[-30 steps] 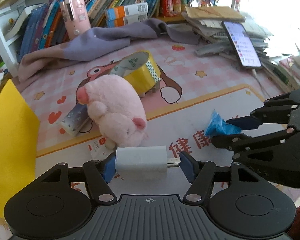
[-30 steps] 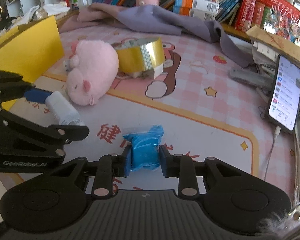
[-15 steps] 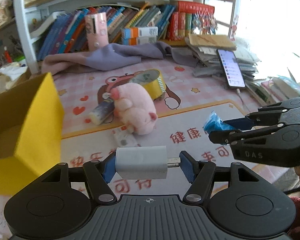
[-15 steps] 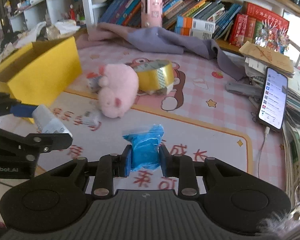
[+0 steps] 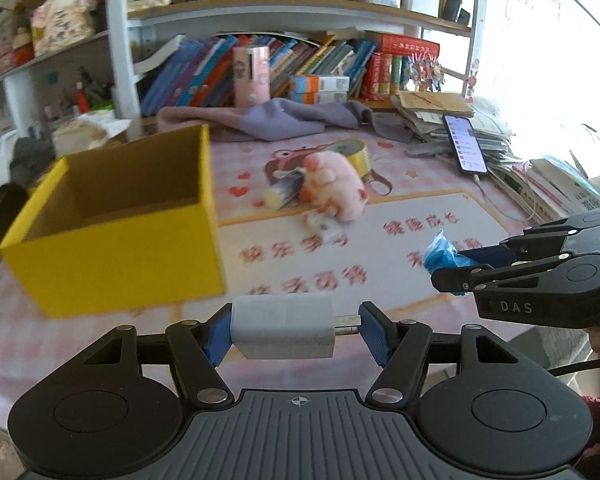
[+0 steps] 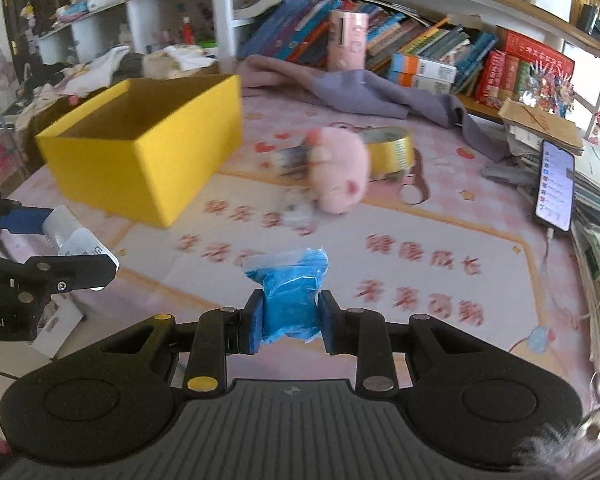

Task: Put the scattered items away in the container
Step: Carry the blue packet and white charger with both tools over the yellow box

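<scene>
My left gripper is shut on a white USB charger plug and holds it above the table, near the front right corner of the open yellow box. My right gripper is shut on a blue plastic packet and is raised too. The box looks empty as far as I can see inside. On the mat lie a pink plush pig, a gold tape roll, a small tube and a small white packet.
A purple cloth lies along the back by a bookshelf. A phone on a cable leans on stacked papers at the right. A pink canister stands by the books. Clutter lies left of the box.
Both grippers have lifted and pulled back from the mat with their items held. The yellow box has come fully into view on the left.
</scene>
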